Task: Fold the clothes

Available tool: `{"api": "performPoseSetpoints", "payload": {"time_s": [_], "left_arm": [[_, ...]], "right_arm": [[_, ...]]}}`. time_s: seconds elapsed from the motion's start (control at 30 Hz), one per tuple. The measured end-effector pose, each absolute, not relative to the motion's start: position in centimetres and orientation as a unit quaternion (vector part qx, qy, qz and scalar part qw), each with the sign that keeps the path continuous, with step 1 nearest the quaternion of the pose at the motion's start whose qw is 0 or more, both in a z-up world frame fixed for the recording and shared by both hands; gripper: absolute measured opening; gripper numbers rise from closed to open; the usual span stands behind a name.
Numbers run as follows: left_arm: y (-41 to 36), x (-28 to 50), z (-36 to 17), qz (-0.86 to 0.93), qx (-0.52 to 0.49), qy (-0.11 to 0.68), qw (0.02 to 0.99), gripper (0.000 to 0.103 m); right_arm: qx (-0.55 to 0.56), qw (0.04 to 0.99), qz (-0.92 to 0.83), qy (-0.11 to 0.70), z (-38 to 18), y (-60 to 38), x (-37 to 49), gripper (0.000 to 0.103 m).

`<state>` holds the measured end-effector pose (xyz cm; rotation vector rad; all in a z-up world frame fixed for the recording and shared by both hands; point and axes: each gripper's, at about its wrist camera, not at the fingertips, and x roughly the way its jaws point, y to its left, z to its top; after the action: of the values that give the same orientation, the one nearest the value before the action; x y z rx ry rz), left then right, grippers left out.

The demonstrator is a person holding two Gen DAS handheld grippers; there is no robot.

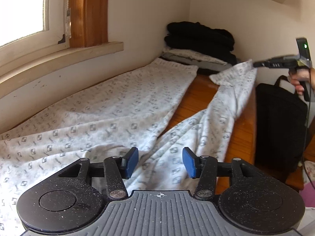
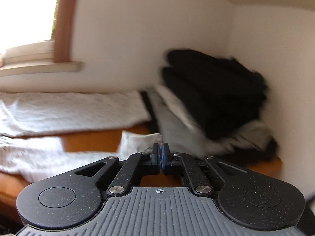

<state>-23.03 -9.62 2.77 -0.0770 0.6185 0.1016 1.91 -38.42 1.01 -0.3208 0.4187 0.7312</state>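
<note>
White patterned trousers point(image 1: 102, 106) lie spread on a wooden table point(image 1: 198, 96), one leg along the window wall, the other point(image 1: 226, 106) angled right. My left gripper point(image 1: 160, 162) hovers open over the crotch area, blue pads point(image 1: 132, 162) wide apart with nothing between them. In the left wrist view my right gripper point(image 1: 256, 64) is held by a hand point(image 1: 299, 78) and lifts the hem of the right leg. In the blurred right wrist view the right gripper point(image 2: 161, 153) is shut on that white hem point(image 2: 137, 141).
A stack of folded clothes point(image 1: 198, 41), black on top of white and grey, sits in the far corner against the walls. A black bag point(image 1: 279, 125) stands beside the table's right edge. A window sill point(image 1: 59, 59) runs along the left wall.
</note>
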Motion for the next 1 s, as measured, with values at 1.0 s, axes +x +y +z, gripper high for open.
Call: {"api": "performPoseSetpoints", "payload": {"time_s": [1.0], "left_arm": [[-14.0, -19.8, 0.8, 0.019, 0.018, 0.322, 0.946, 0.03]], "right_arm": [[-0.061, 0.856, 0.394, 0.329, -4.5, -29.2, 6.9, 0.003]]}}
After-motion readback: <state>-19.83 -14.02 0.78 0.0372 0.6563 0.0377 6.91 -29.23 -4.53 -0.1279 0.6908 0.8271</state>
